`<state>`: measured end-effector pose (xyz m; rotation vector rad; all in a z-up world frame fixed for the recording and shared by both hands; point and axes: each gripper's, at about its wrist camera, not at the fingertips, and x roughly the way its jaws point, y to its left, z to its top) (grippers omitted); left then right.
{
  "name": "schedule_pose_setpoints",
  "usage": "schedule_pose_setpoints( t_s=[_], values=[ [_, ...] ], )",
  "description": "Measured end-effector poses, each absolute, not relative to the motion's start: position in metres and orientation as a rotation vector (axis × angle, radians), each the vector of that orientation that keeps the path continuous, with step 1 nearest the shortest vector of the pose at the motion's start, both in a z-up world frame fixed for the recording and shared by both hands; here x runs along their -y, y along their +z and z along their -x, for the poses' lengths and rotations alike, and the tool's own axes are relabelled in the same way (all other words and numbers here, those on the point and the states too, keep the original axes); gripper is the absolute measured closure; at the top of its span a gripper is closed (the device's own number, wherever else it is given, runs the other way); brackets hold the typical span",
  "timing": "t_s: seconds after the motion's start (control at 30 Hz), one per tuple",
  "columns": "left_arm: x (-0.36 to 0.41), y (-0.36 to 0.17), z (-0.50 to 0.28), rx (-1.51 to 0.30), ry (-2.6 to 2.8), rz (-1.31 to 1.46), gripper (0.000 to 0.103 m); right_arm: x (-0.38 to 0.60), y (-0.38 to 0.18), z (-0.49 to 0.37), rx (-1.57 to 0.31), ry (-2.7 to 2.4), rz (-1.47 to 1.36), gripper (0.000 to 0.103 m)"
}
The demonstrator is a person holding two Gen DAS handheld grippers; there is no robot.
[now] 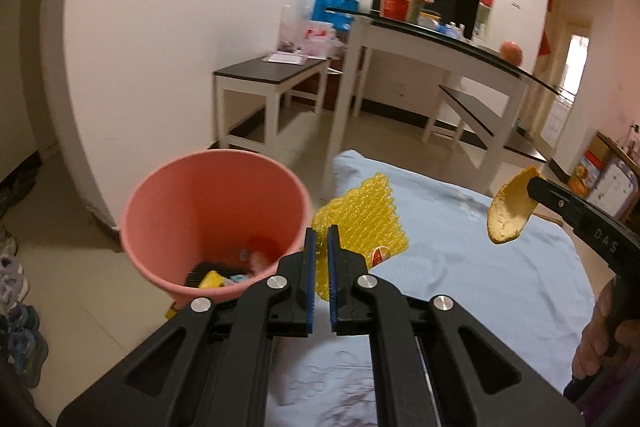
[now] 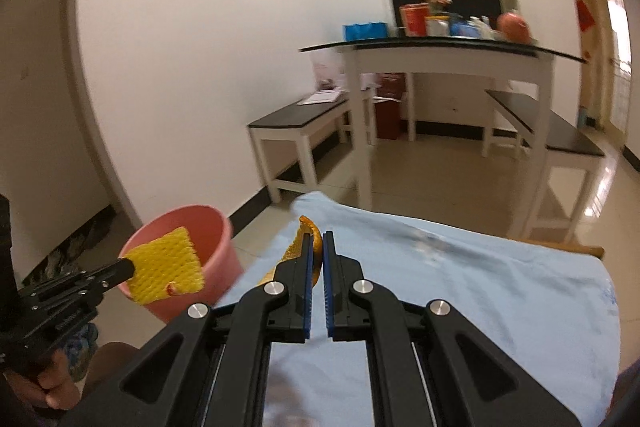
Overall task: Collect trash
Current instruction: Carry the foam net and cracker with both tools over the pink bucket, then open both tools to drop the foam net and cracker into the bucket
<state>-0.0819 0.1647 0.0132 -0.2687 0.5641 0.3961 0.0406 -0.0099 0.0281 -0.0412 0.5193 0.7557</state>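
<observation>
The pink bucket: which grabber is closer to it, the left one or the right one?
Left. The left gripper, holding the yellow foam net, is right by the pink bucket. The right gripper, pinching an orange peel, is farther off, over the blue cloth.

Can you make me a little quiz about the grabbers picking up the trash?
1. True or false: the pink bucket already has some trash inside.
2. Which gripper holds the yellow foam fruit net? A) left gripper B) right gripper
3. Fill in: the right gripper is shut on an orange ____.

Key:
1. True, bits lie at its bottom.
2. A.
3. Peel, held up over the light blue cloth.
</observation>
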Motion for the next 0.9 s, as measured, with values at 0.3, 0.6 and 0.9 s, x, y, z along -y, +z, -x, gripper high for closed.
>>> schedule_pose_setpoints(
  t_s=[0.3, 0.6, 0.9],
  values=[
    [-0.212, 0.017, 0.106, -0.520, 0.474, 0.323, 0.098, -0.074, 0.044, 0.000, -0.469, 0.849, 0.133, 0.099],
    [-0.257, 0.009, 0.121, -0.507, 0.540, 0.389, 0.098, -0.145, 0.045, 0.023, -0.440, 0.878, 0.207, 0.099],
    [-0.284, -0.006, 0.120, -0.527, 0.562, 0.424, 0.098, -0.196, 0.021, 0.028, -0.442, 0.869, 0.305, 0.099]
  ],
)
